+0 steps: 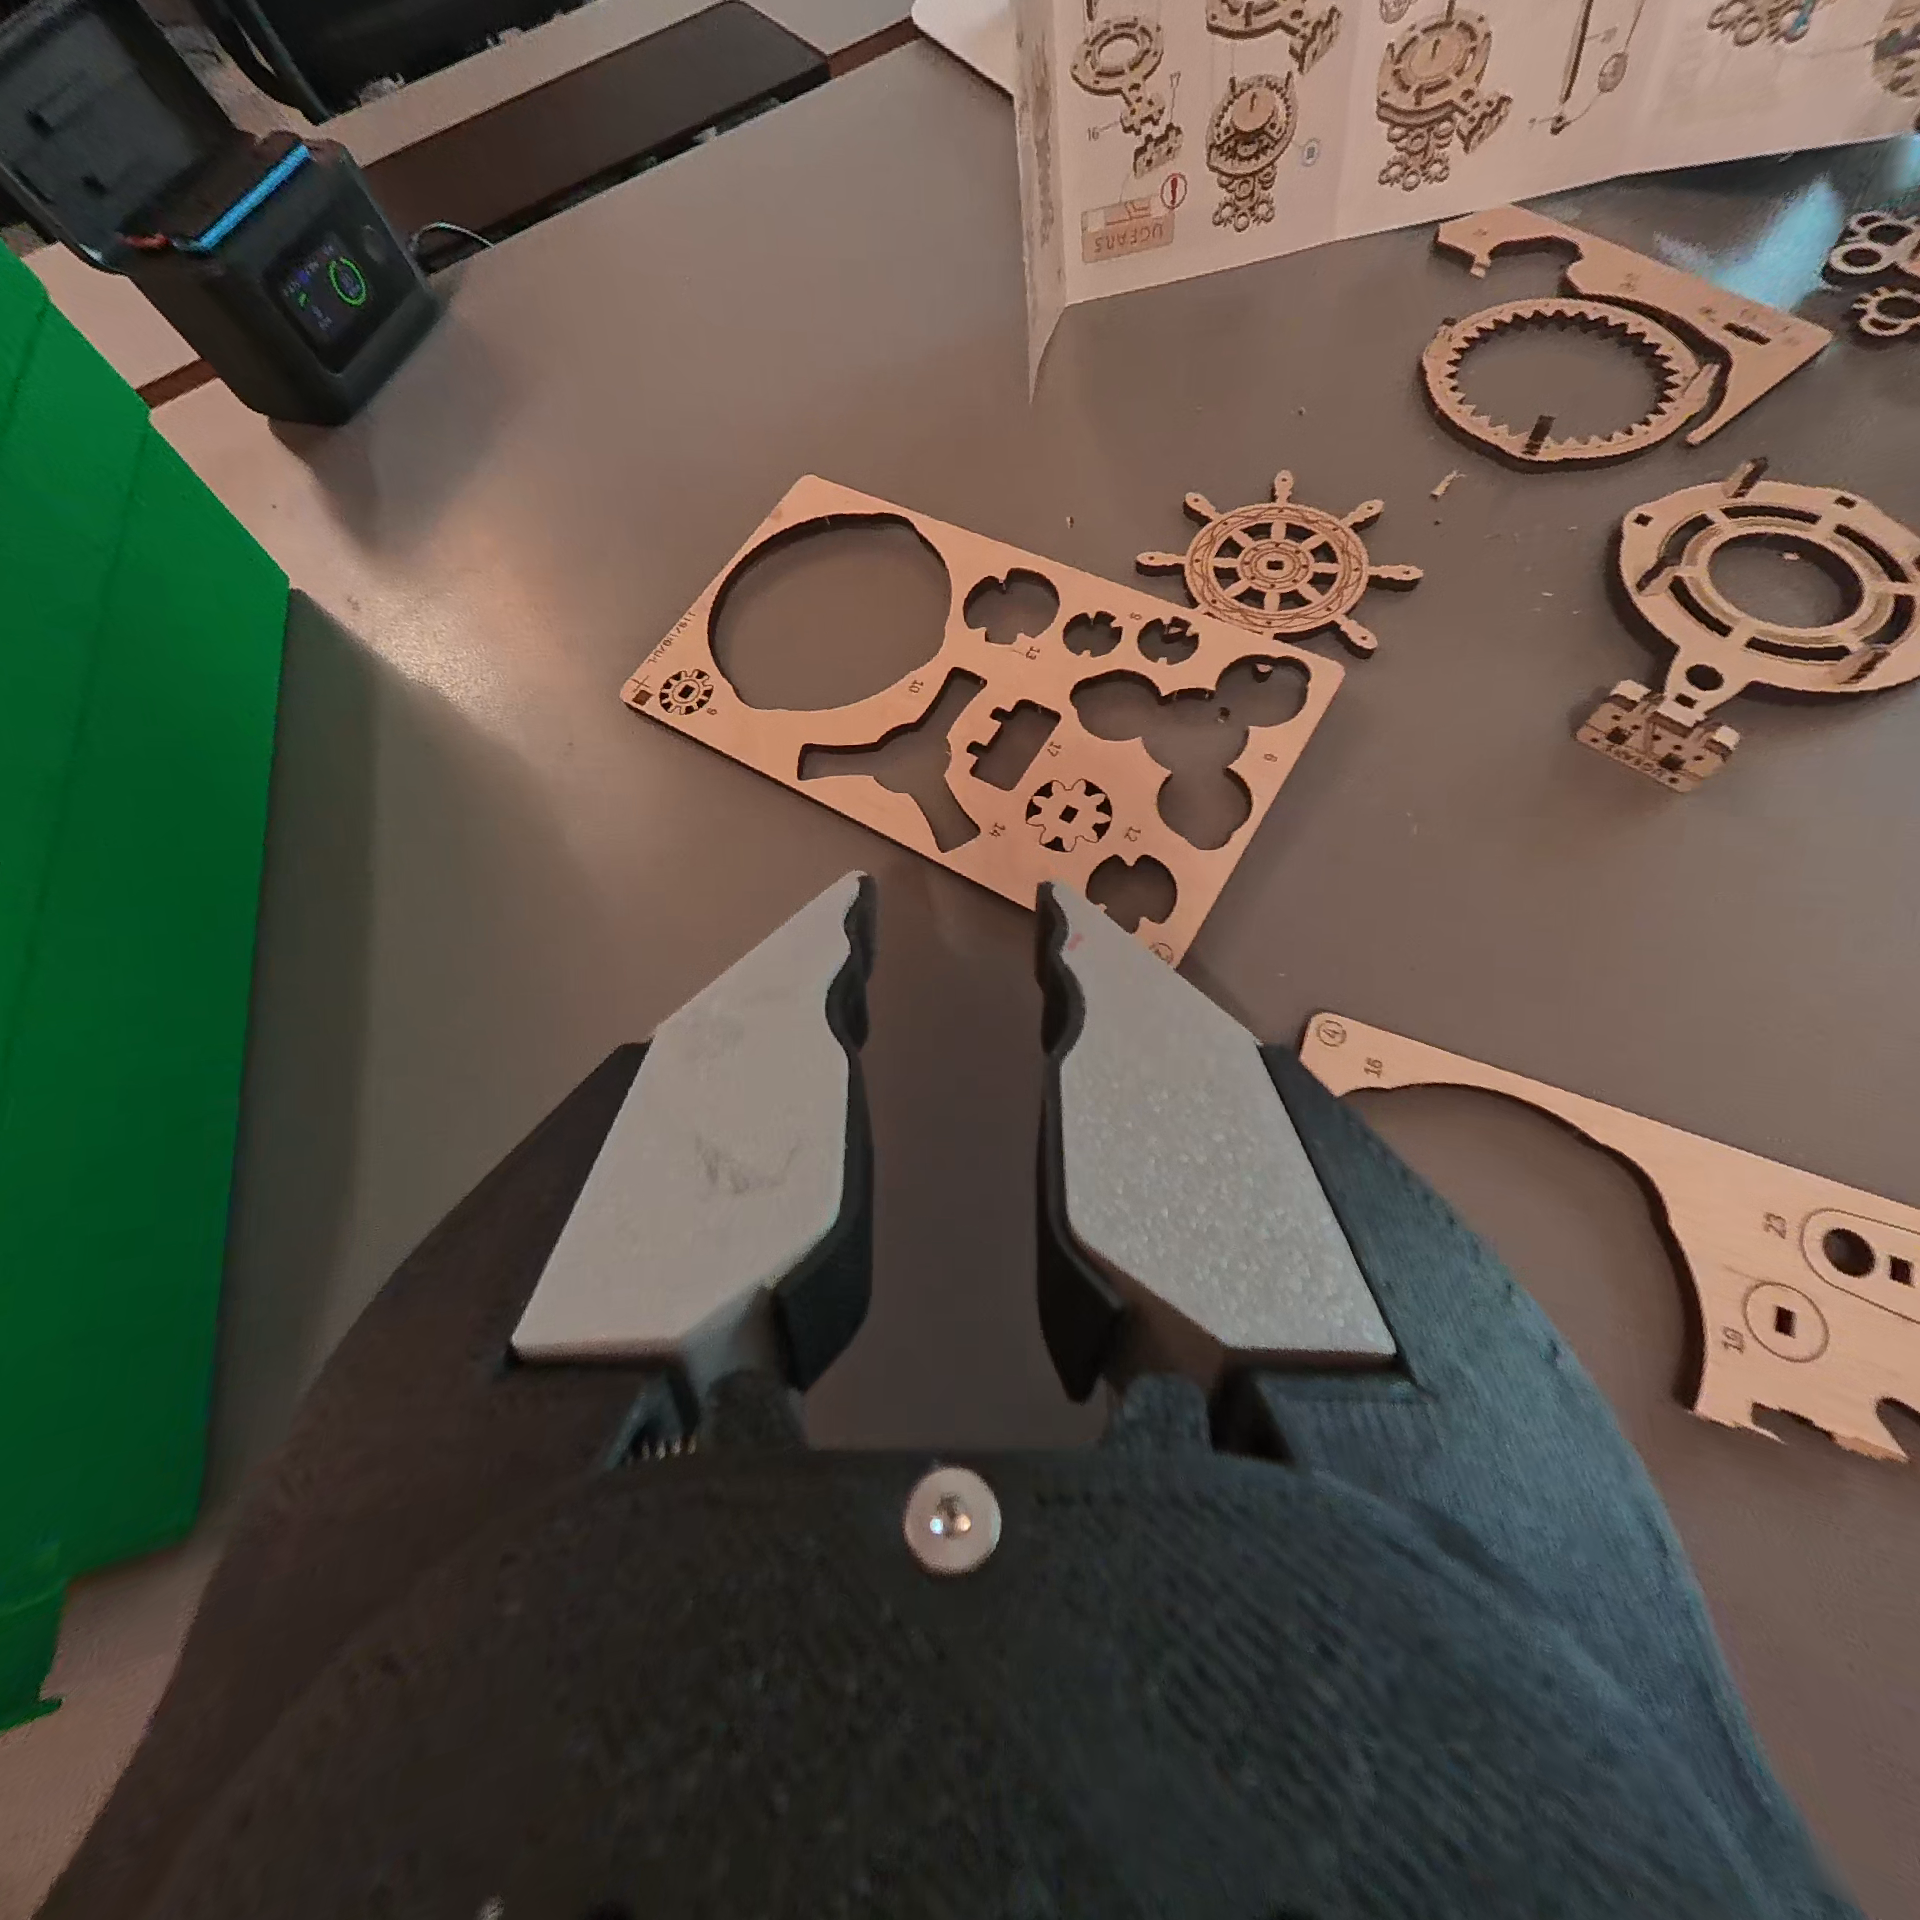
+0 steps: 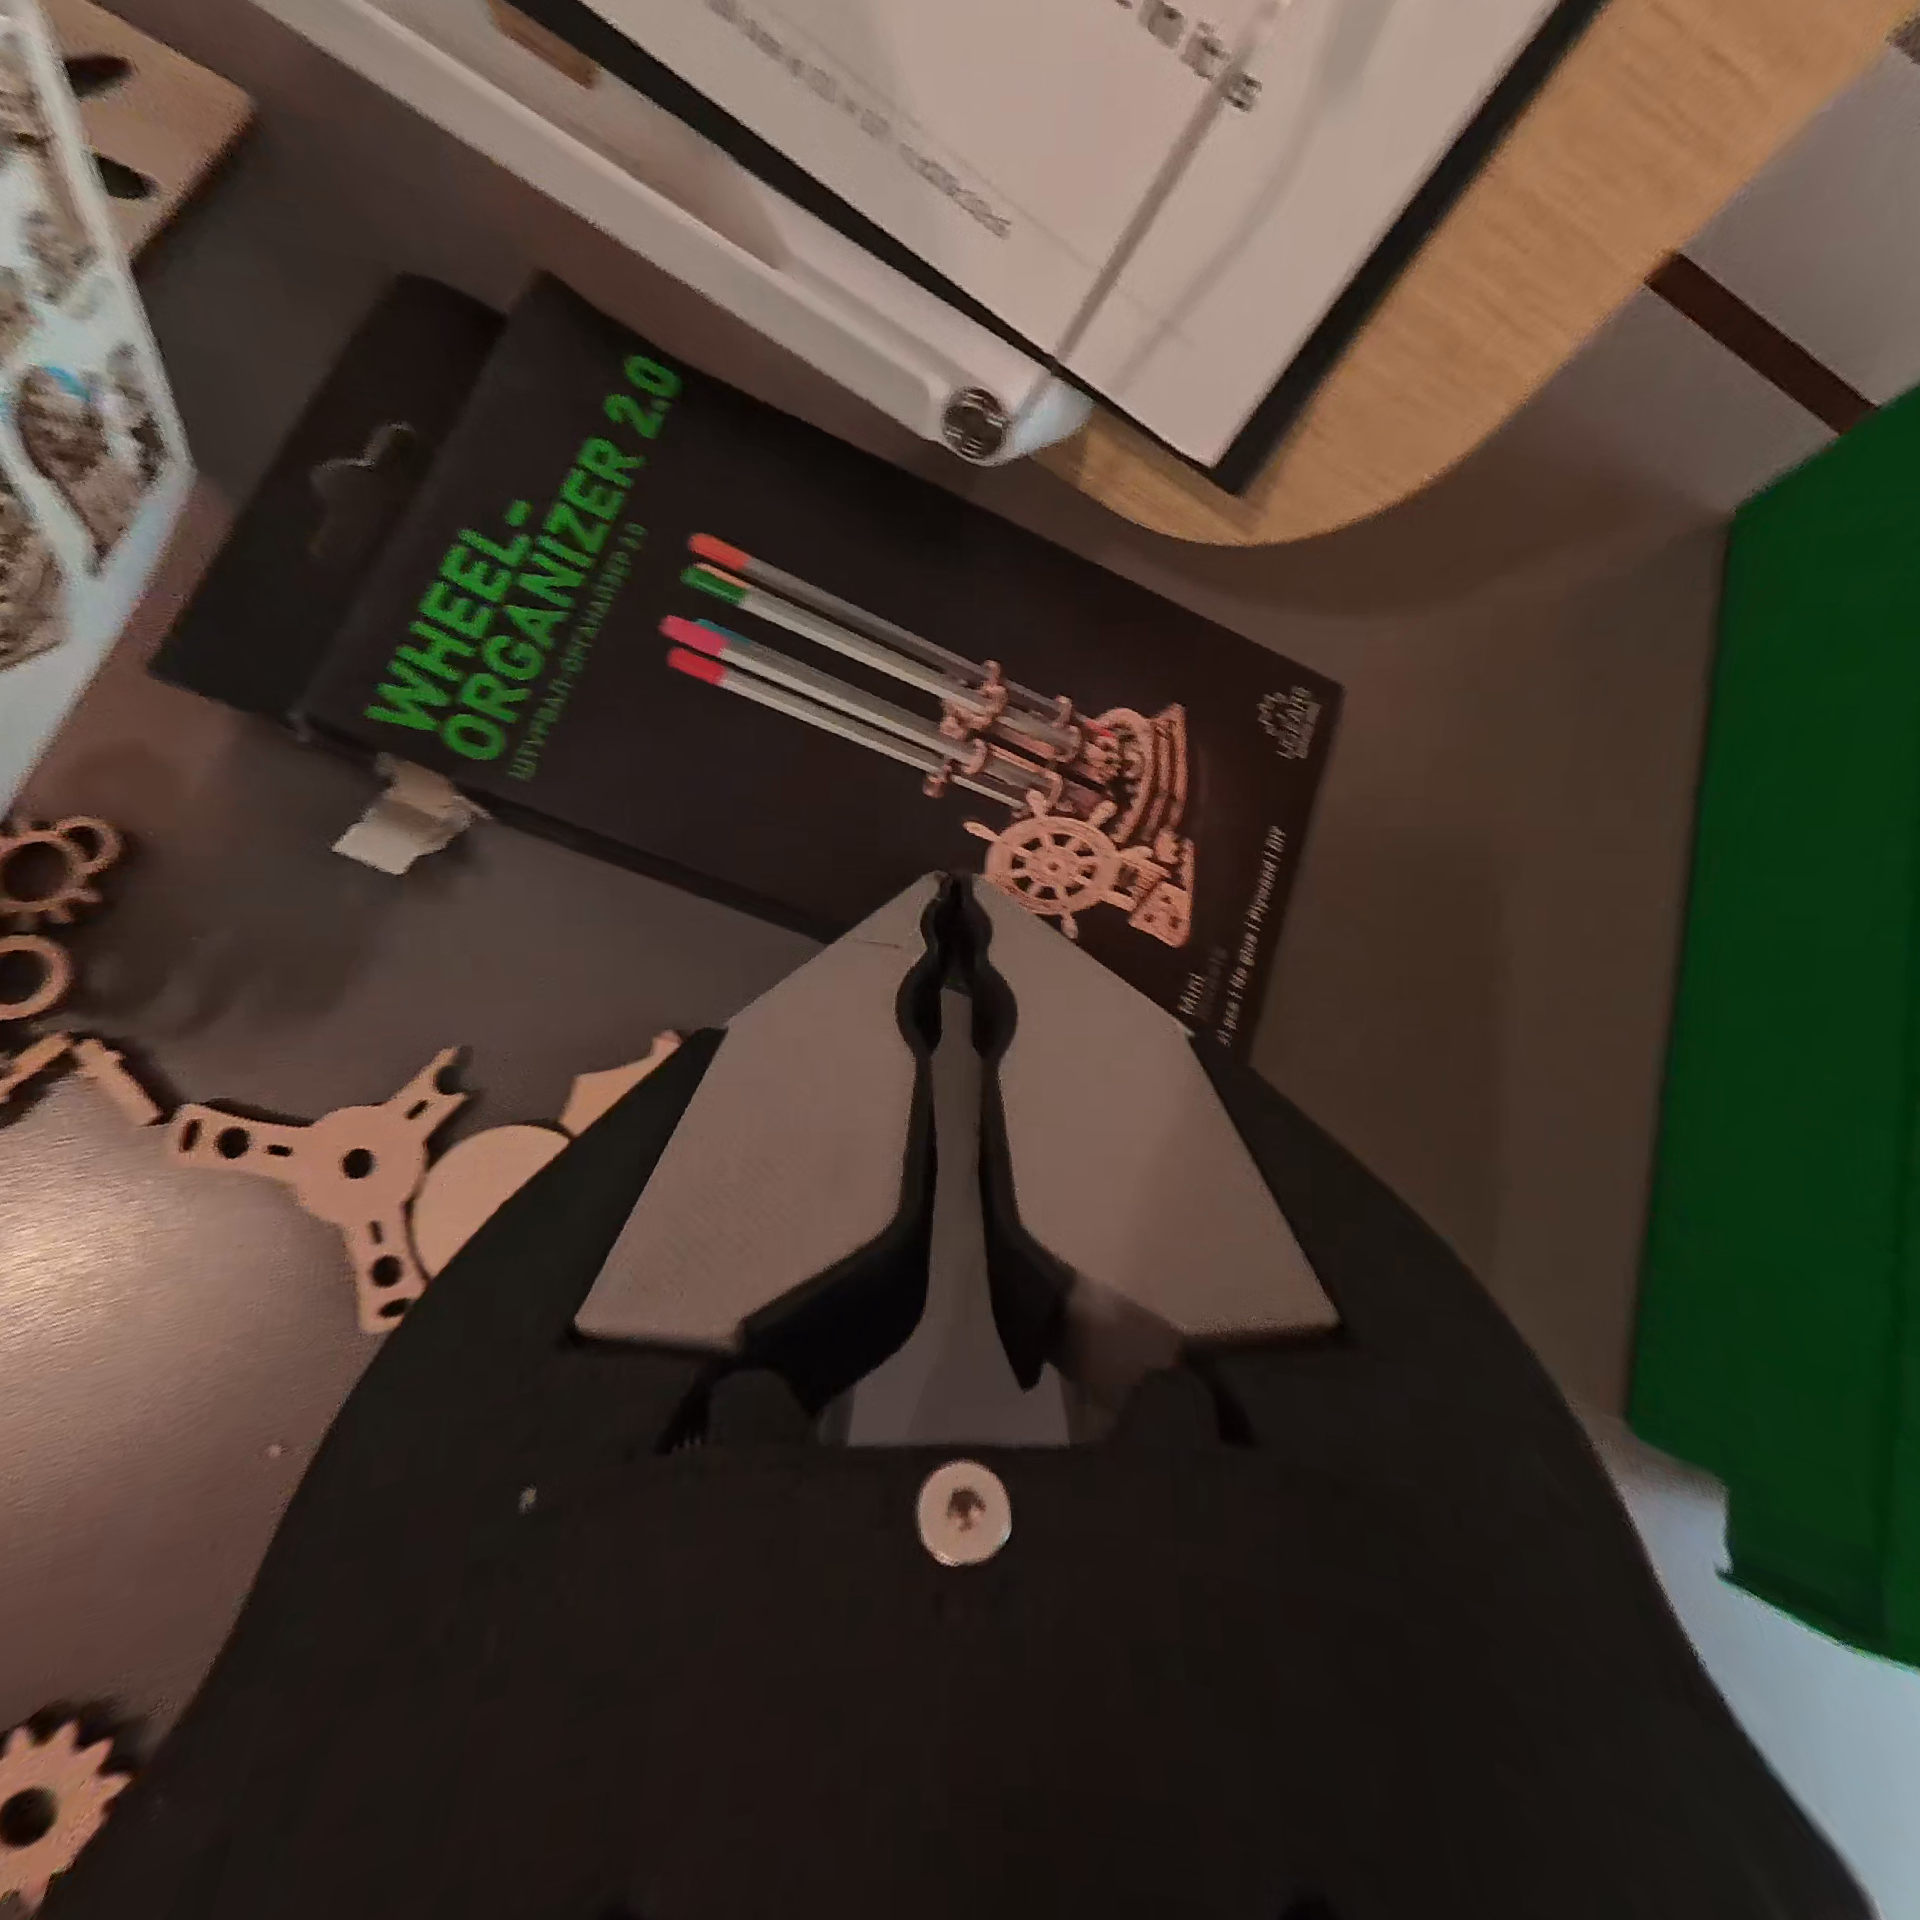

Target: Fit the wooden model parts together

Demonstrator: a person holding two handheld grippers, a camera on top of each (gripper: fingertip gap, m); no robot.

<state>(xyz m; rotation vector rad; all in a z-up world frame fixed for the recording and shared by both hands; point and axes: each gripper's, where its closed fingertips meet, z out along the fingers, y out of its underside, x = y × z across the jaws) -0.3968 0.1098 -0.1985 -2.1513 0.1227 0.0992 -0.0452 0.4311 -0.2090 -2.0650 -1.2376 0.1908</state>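
My left gripper (image 1: 954,899) is open and empty, just above the near edge of a punched-out wooden sheet (image 1: 977,707). Beyond it lie a ship's-wheel part (image 1: 1278,566), a toothed ring in its sheet (image 1: 1527,374) and a partly assembled ring frame (image 1: 1756,613). Another part sheet (image 1: 1662,1226) lies to the right. My right gripper (image 2: 951,883) is shut with nothing between its tips, over the corner of the black kit box (image 2: 748,665). A three-armed wooden part (image 2: 353,1174), a small gear (image 2: 52,1808) and looped pieces (image 2: 52,873) lie at its left.
The folded instruction sheet (image 1: 1351,114) stands at the back. A black device with a lit screen (image 1: 301,281) sits at the far left. Green blocks stand at the left (image 1: 125,831) and right (image 2: 1808,987). A white board edge (image 2: 935,208) overhangs the box. My right fingertips sit around 50 cm from my left ones.
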